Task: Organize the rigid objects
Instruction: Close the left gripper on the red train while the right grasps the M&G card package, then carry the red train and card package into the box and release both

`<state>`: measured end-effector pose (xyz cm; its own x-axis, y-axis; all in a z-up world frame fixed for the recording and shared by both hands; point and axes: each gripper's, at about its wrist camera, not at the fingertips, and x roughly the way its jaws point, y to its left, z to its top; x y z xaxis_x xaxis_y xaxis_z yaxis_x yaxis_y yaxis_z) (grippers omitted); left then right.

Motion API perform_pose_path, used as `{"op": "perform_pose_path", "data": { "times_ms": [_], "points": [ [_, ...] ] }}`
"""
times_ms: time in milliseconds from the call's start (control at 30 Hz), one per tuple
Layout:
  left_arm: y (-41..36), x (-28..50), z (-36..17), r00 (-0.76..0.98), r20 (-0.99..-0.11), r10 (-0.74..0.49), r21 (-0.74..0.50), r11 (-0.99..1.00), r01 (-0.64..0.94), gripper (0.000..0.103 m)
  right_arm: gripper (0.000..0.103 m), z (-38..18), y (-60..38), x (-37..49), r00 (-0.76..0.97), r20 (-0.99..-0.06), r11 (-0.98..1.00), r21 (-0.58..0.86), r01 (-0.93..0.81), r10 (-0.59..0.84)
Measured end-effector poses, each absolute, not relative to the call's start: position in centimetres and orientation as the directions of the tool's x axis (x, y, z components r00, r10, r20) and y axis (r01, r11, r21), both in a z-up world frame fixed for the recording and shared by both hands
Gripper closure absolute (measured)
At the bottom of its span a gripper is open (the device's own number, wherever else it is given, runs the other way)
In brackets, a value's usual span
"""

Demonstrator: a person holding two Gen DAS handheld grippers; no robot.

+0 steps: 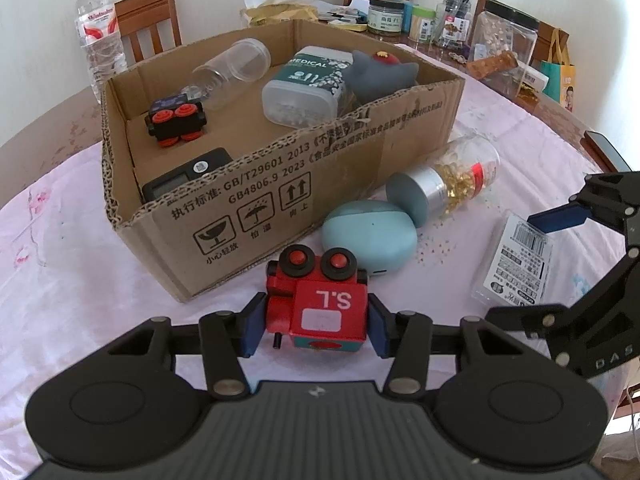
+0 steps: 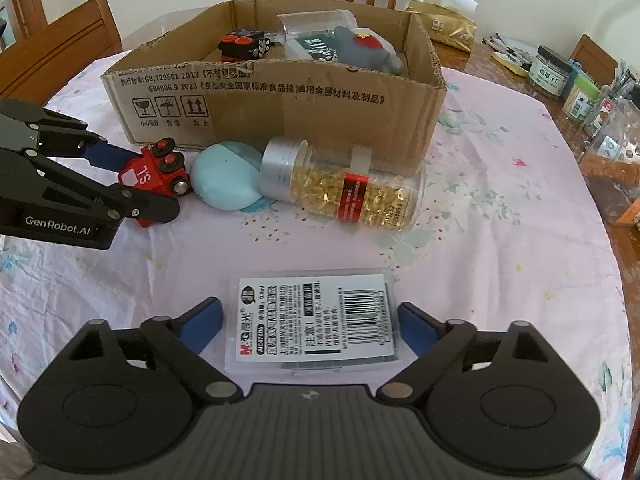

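Observation:
My left gripper [image 1: 316, 326] is shut on a red toy train [image 1: 320, 300] marked "S.L", its blue pads pressed to both sides, just before the cardboard box [image 1: 280, 168]. The right wrist view shows that gripper [image 2: 148, 184] and train [image 2: 150, 170] at the left. My right gripper [image 2: 310, 316] stands open around a flat clear pack [image 2: 312, 320] with a barcode label; a small gap shows beside the left pad. A teal round case [image 2: 224, 176] and a lying bottle of golden capsules [image 2: 352, 188] rest against the box front [image 2: 280, 112].
Inside the box lie a black toy car [image 1: 176, 120], a clear jar [image 1: 232, 68], a medical container [image 1: 304, 84], a grey shark toy [image 1: 380, 72] and a black digital device [image 1: 184, 176]. A water bottle [image 1: 98, 28], jars [image 1: 504, 36] and wooden chairs stand behind.

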<state>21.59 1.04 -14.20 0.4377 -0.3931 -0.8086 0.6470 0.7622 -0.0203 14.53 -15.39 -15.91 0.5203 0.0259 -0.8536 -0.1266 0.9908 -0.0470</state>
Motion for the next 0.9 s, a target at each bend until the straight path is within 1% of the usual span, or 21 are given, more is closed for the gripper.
{"op": "perform_pose_path", "data": {
  "times_ms": [267, 500, 700, 800, 900],
  "points": [
    [0.8, 21.4, -13.8, 0.423, -0.82, -0.385, -0.009, 0.748, 0.664, 0.053, 0.009, -15.8, -15.4, 14.8, 0.505, -0.863, 0.99, -0.05, -0.131, 0.023],
    [1.0, 20.9, -12.3, 0.413, -0.822, -0.393, -0.009, 0.733, 0.681, 0.053, 0.009, -14.7, -15.6, 14.6, 0.513, -0.858, 0.986, -0.055, -0.159, 0.035],
    [1.2, 20.4, -9.6, 0.394, -0.817, -0.421, -0.034, 0.717, 0.696, 0.053, 0.009, -12.9, -16.1, 14.4, 0.527, -0.848, 0.98, -0.054, -0.193, 0.057],
    [1.3, 20.3, -7.7, 0.393, -0.803, -0.449, -0.057, 0.713, 0.699, 0.053, 0.009, -11.7, -16.5, 14.4, 0.536, -0.841, 0.974, -0.05, -0.219, 0.077],
    [1.0, 20.4, -5.8, 0.425, -0.777, -0.464, -0.04, 0.711, 0.702, 0.053, 0.009, -10.5, -16.9, 14.7, 0.545, -0.833, 0.969, -0.048, -0.242, 0.095]
  ]
}}
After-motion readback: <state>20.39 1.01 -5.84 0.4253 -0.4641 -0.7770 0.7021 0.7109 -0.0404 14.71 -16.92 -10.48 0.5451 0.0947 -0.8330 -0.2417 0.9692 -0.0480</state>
